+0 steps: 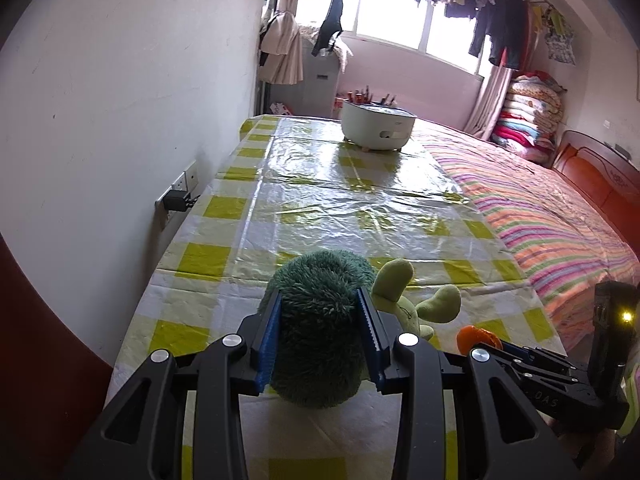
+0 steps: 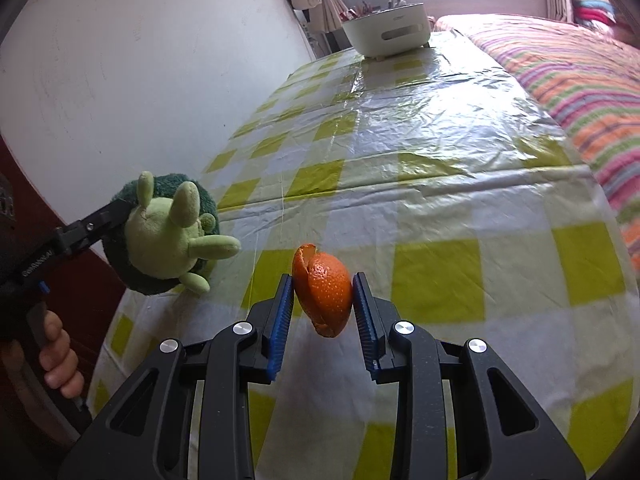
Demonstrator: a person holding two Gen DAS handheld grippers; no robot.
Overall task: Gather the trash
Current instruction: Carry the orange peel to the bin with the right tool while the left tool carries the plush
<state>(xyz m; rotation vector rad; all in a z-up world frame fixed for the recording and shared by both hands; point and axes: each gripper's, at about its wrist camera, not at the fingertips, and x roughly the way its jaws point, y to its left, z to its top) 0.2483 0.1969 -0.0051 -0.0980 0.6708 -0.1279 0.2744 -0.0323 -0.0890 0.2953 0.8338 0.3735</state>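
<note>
In the left wrist view, the left gripper point(image 1: 320, 324) is clamped on a plush turtle point(image 1: 320, 320) above the tablecloth point(image 1: 340, 208), a white bin point(image 1: 378, 126) far ahead. In the right wrist view, the right gripper point(image 2: 322, 306) pinches an orange peel point(image 2: 324, 294) between its pads, the turtle to its left

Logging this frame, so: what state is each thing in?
Left gripper: shut on the turtle.
Turtle: gripped, lifted off the table.
Right gripper: shut on the peel.
Peel: gripped, in the air.
Bin: upright at the table's far end.
</note>
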